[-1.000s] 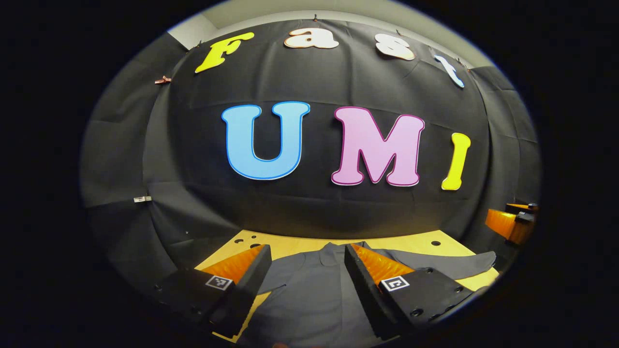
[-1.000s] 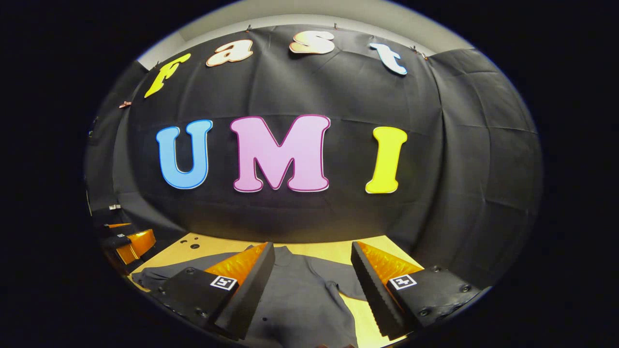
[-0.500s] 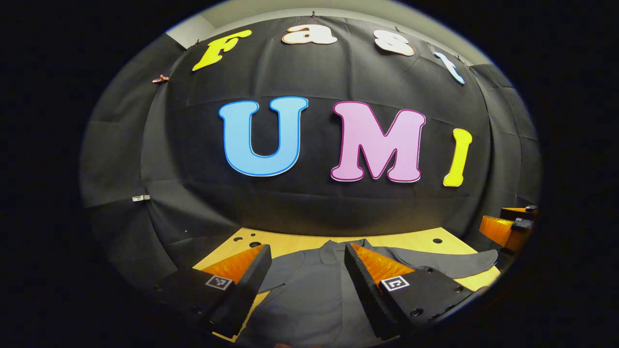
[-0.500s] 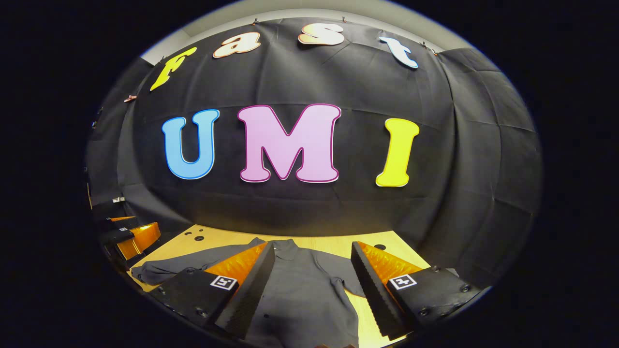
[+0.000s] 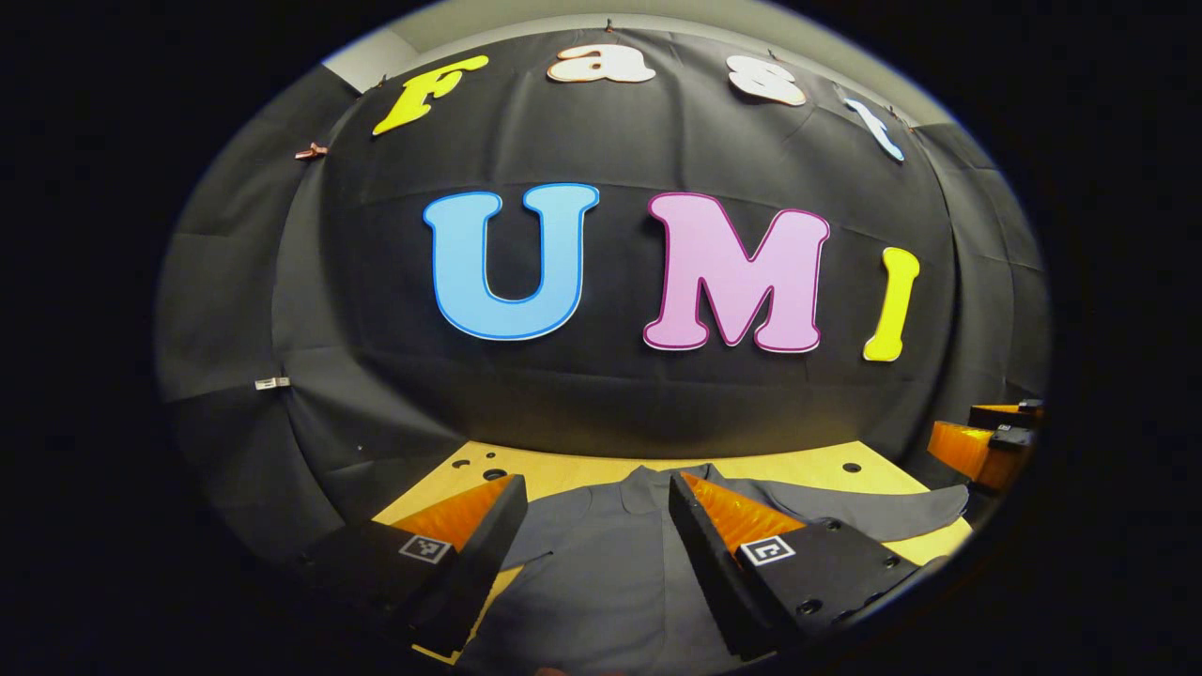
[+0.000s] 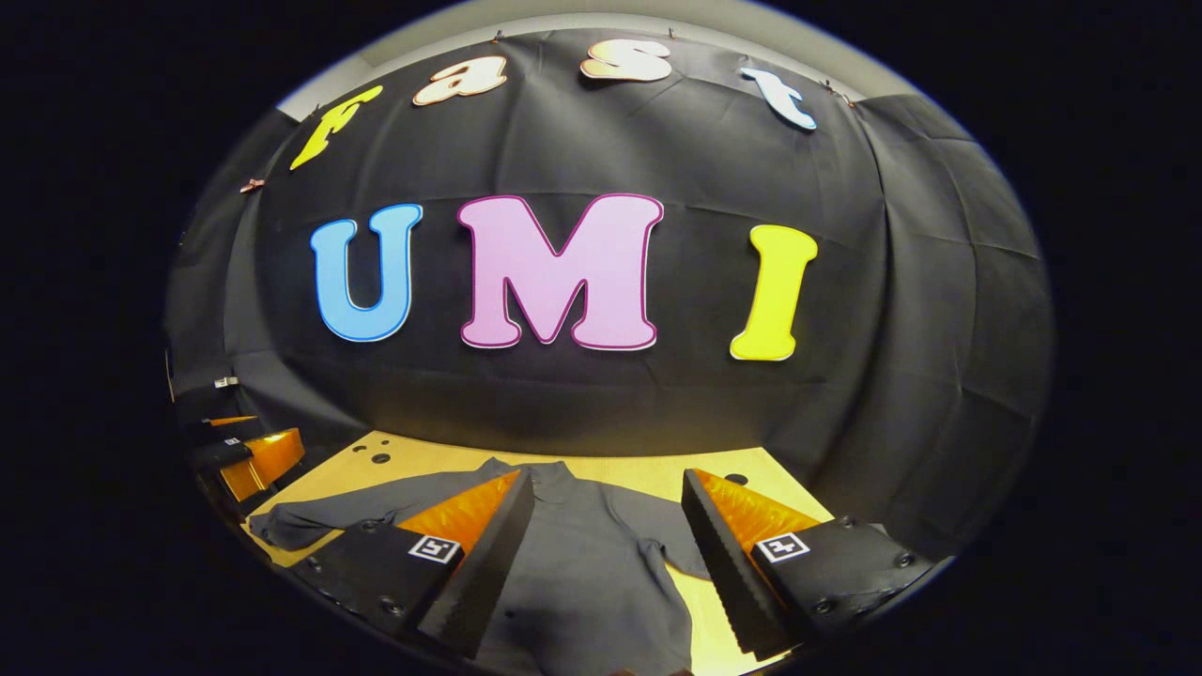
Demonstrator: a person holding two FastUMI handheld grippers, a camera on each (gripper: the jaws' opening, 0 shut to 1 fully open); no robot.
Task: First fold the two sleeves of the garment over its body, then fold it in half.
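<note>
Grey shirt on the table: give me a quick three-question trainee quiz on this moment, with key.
1. True or false: the grey shirt lies flat on the wooden table with both sleeves spread out.
2. The left hand-held gripper is: A) shut on a sleeve B) open above the shirt C) shut on the collar.
3. Fill in: the right hand-held gripper has its jaws ____.

Key: 1 true; 2 B; 3 open.
</note>
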